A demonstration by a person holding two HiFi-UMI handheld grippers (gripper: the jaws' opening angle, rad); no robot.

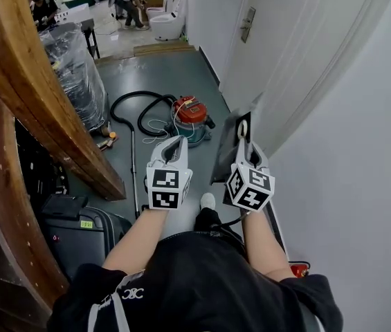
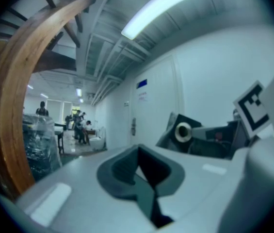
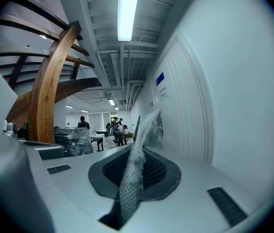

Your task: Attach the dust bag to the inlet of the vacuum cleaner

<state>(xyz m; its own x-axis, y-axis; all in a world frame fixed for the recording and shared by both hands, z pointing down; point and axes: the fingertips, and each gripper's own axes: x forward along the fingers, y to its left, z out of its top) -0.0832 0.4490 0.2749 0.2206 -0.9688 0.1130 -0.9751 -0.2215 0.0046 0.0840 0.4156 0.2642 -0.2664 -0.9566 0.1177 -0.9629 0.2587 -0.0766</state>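
The vacuum cleaner (image 1: pixel 190 116), a red-topped canister with a black hose (image 1: pixel 136 106), stands on the grey floor ahead of me. My right gripper (image 1: pixel 245 146) is shut on the dust bag (image 1: pixel 228 147), a dark flat bag with a white round collar (image 1: pixel 243 125), held up above the floor. In the right gripper view its grey mesh fabric (image 3: pixel 132 178) runs up between the closed jaws of the right gripper (image 3: pixel 137 164). My left gripper (image 1: pixel 172 141) hangs beside it, shut and empty. The left gripper view shows the left gripper (image 2: pixel 141 161) closed, with the bag's collar (image 2: pixel 183 131) off to the right.
A curved wooden stair beam (image 1: pixel 36 81) and a plastic-wrapped pile (image 1: pixel 77 68) line the left. A black case (image 1: pixel 77 230) sits near my left side. A white wall with a door (image 1: pixel 299 68) runs along the right. A white toilet (image 1: pixel 167 23) and people stand at the far end.
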